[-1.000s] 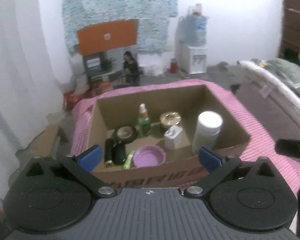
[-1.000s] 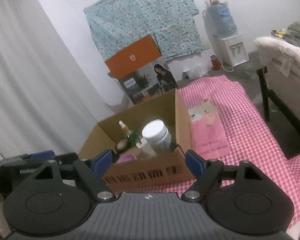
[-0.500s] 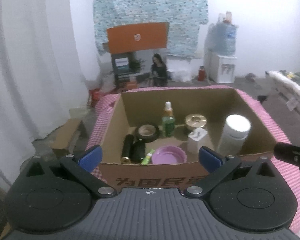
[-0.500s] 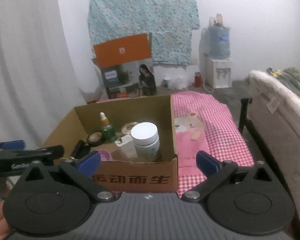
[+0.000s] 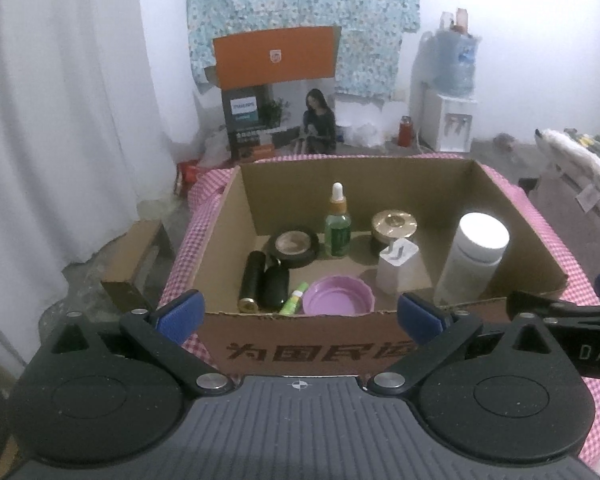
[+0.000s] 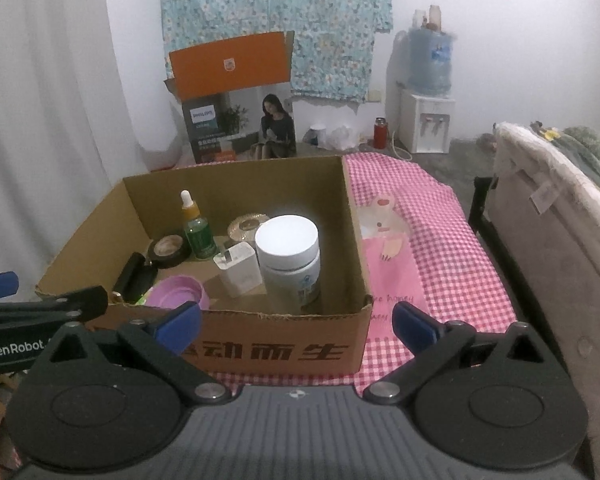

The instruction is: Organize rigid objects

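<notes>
Before cardboard box, empty parted tongs

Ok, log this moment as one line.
left gripper: open, empty | right gripper: open, empty | both before cardboard box | white jar inside

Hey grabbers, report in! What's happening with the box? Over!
Left gripper open, empty. Right gripper open, empty. Both short of the cardboard box; white jar, green dropper bottle, purple lid inside. Nothing in the way.

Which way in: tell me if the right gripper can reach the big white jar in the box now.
Probably yes. The right gripper is open and empty in front of the box, whose top is open. The white jar stands tall in the near right corner with nothing over it.
</notes>
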`<act>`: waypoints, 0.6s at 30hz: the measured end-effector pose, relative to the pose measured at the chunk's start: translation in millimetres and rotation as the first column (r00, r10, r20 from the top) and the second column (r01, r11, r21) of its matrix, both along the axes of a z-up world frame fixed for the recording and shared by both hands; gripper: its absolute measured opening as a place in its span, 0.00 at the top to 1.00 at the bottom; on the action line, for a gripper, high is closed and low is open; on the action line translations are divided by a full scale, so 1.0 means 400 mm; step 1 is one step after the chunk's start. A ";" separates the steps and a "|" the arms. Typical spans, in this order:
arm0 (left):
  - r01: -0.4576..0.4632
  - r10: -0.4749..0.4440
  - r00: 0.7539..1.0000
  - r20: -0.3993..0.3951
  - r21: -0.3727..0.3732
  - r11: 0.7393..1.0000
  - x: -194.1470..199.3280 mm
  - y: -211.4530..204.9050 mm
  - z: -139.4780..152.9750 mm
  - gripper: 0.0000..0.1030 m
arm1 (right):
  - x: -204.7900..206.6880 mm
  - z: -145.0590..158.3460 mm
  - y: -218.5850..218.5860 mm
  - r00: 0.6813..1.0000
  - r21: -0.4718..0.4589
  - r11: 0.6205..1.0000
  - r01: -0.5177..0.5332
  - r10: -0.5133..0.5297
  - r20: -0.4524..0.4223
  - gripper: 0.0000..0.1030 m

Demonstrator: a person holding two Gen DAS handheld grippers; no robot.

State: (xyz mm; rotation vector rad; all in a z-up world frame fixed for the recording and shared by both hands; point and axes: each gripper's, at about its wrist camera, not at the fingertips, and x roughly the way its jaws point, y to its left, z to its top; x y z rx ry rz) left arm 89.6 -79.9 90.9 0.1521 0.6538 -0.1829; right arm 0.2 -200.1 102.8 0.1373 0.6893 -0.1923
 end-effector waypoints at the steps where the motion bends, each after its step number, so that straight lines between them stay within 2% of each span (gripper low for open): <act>1: 0.000 0.000 1.000 -0.005 -0.004 1.000 0.001 0.000 0.000 0.00 | 0.001 0.000 0.000 1.000 -0.001 1.000 -0.001 0.001 -0.001 0.00; 18: 0.010 -0.010 0.998 -0.056 -0.002 1.000 0.009 -0.010 -0.011 0.00 | 0.006 -0.004 -0.011 1.000 -0.022 1.000 0.004 -0.004 -0.009 0.00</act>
